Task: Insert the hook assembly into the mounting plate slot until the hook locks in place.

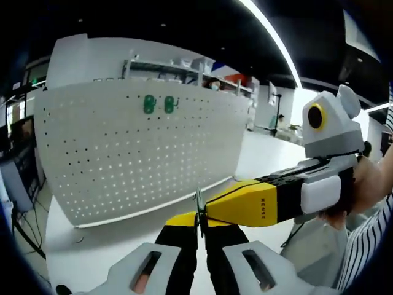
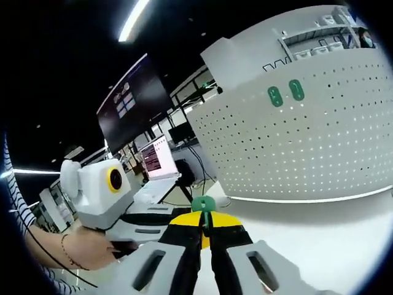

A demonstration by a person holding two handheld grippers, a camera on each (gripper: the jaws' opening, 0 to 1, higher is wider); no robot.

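Note:
A white pegboard mounting plate (image 1: 141,153) (image 2: 307,141) stands upright on the table, with two green hooks (image 1: 158,104) (image 2: 285,93) fixed near its top. My left gripper (image 1: 198,224) is shut on a thin metal hook assembly (image 1: 198,210) held edge-on in front of the plate. My right gripper (image 1: 210,212) comes in from the right and meets the same piece at its tip. In the right gripper view, my right gripper (image 2: 206,228) is shut under the hook's green head (image 2: 202,203), and the left gripper (image 2: 161,220) comes in from the left beside it.
A white table (image 1: 98,246) (image 2: 319,233) carries the plate. A person's hand (image 2: 86,249) and striped sleeve (image 1: 368,246) hold the grippers. Monitors and a laptop (image 2: 156,161) stand to the left of the plate, with shelving (image 1: 184,67) behind it.

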